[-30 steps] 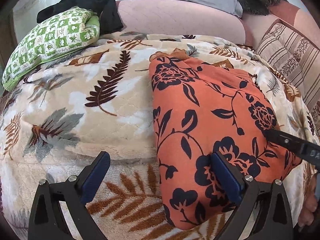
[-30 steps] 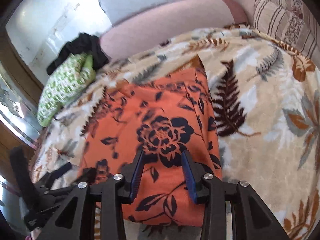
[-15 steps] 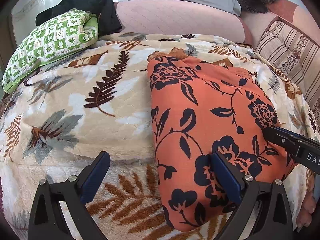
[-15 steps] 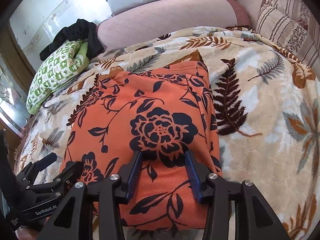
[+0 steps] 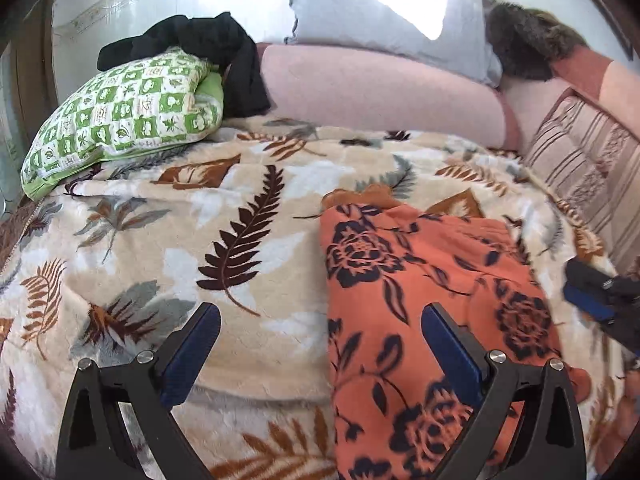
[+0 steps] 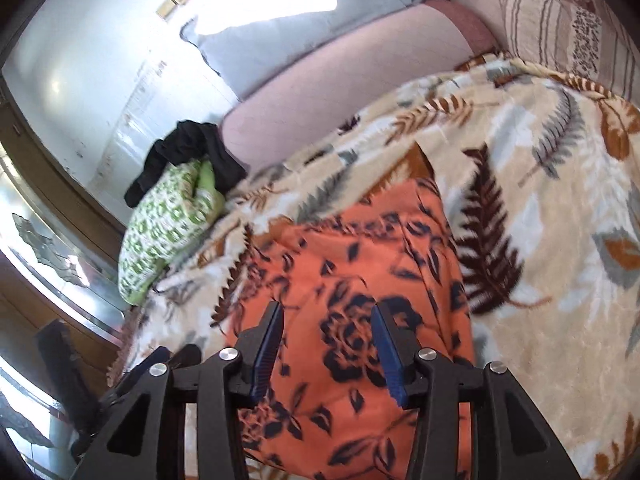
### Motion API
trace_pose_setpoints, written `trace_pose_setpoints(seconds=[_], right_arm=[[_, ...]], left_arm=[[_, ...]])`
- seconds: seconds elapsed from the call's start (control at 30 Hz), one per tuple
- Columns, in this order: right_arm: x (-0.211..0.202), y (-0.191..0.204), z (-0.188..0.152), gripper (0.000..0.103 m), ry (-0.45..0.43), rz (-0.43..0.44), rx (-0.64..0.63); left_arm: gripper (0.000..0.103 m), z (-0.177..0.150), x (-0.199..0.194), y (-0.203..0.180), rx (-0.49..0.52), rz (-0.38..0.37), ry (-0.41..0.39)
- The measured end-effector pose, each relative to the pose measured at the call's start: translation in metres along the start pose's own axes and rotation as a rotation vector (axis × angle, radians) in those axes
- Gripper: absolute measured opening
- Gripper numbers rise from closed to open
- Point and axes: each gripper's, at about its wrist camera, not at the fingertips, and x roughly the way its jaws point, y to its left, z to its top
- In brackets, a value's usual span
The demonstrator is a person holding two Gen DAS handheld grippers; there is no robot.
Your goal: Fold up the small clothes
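An orange garment with dark flower print point(image 5: 424, 300) lies folded flat on the leaf-patterned blanket point(image 5: 200, 240); it also shows in the right wrist view point(image 6: 352, 280). My left gripper point(image 5: 320, 344) is wide open and empty, above the garment's left edge, its right finger over the cloth. My right gripper point(image 6: 326, 344) is open and empty, raised above the garment's near end. The right gripper's tip shows at the right edge of the left wrist view point(image 5: 600, 292).
A green checked pillow point(image 5: 120, 116) with a black garment point(image 5: 208, 48) on it lies at the back left. A pink bolster point(image 5: 380, 92), a pale blue pillow point(image 5: 380, 20) and a striped cushion point(image 5: 580, 176) line the back and right.
Both grippers have lifted and drawn back from the orange garment, which stays flat. The right gripper has tilted and opened a little wider.
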Motion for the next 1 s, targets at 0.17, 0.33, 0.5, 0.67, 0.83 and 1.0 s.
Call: trace_pose_setpoints(seconds=[0.17,0.33,0.5,0.67,0.83,1.0], right_arm=[[0.047,-0.032,0.011,0.048,0.165,0.004,0.169],[0.059,-0.052,0.012,0.039,0.24,0.017,0.247],[0.041,-0.041,0.016,0.039,0.113,0.035,0.211],[0.037,-0.029,0.013,0.039,0.089,0.046,0.16],[0.059,-0.035,0.004,0.04,0.181,0.003,0.174],[0.049,-0.03,0.006,0.04,0.116,0.041,0.144]], left_arm=[[0.102,-0.009,0.057,-0.001,-0.067,-0.052,0.201],[0.102,-0.004,0.049,-0.007,-0.027,-0.027,0.158],[0.102,0.004,0.028,0.008,-0.098,-0.037,0.099],[0.102,0.006,0.036,0.011,-0.046,0.06,0.128],[0.102,0.003,0.042,0.013,-0.056,0.032,0.163],[0.102,0.005,0.029,0.012,-0.048,0.022,0.12]])
